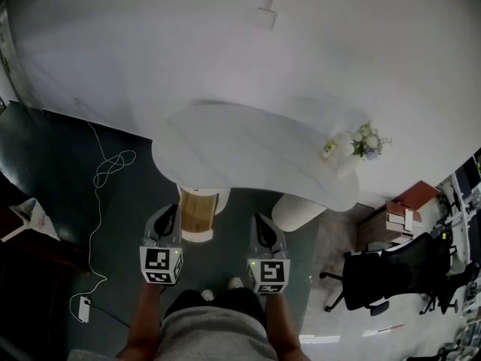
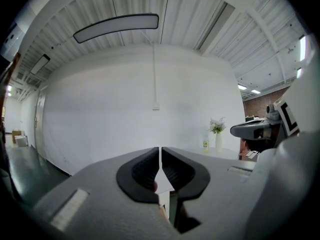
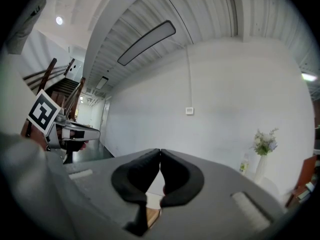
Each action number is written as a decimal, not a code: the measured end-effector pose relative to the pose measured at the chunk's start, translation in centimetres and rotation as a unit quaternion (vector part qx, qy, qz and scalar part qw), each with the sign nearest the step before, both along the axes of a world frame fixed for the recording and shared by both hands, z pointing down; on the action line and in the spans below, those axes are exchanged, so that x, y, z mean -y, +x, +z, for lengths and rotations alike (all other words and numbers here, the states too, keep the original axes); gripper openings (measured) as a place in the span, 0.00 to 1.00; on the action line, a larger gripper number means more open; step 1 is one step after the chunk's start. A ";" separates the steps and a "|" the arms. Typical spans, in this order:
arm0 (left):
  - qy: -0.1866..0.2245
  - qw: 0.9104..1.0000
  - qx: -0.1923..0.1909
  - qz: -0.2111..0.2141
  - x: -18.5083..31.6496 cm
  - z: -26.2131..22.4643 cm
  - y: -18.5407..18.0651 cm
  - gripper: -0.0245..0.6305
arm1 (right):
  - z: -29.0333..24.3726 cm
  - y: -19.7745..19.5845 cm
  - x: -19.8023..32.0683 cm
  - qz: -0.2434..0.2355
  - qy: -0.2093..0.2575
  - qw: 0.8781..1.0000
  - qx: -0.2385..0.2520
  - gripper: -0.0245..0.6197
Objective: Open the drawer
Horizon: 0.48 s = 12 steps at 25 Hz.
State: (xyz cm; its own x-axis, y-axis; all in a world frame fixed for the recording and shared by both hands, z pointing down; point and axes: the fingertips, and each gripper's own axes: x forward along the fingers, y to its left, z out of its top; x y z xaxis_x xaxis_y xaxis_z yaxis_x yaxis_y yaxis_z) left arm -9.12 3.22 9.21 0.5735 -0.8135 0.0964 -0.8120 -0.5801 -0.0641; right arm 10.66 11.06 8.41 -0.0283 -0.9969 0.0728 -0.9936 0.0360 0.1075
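Observation:
A curved white table point(image 1: 225, 153) stands ahead of me, with a wooden drawer unit point(image 1: 197, 210) under its near edge. My left gripper point(image 1: 170, 213) hangs just in front of that unit, a little to its left, apart from it. Its jaws are shut with nothing between them, and in the left gripper view the left gripper point(image 2: 160, 152) points level at the table edge and white wall. My right gripper point(image 1: 260, 221) hovers to the unit's right, shut and empty. In the right gripper view the right gripper point(image 3: 160, 152) shows a sliver of the wooden unit point(image 3: 153, 215) below its jaws.
A white round pedestal point(image 1: 296, 212) holds up the table's right side. On the tabletop stand a vase of flowers point(image 1: 367, 143) and a small bottle point(image 1: 329, 149). A white cable point(image 1: 107, 170) runs over the dark floor to a power strip point(image 1: 83, 307). An office chair point(image 1: 392, 266) and boxes point(image 1: 403, 216) stand at right.

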 end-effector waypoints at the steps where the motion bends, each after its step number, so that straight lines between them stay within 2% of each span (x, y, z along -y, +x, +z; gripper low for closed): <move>1: 0.001 1.000 0.001 0.000 -0.2 -0.1 -0.1 0.07 | -0.1 0.0 -0.1 -0.001 0.001 1.000 0.001 0.05; 12: 0.003 1.000 0.007 -0.004 -0.2 -0.1 -0.2 0.07 | -0.3 0.1 0.2 -0.005 0.002 1.000 0.002 0.05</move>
State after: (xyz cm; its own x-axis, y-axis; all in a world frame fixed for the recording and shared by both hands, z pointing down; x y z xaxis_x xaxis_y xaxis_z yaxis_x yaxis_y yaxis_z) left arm -9.35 3.44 9.10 0.5655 -0.8187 0.1003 -0.8157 -0.5731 -0.0790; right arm 10.74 10.84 8.09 -0.0378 -0.9969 0.0691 -0.9936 0.0448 0.1034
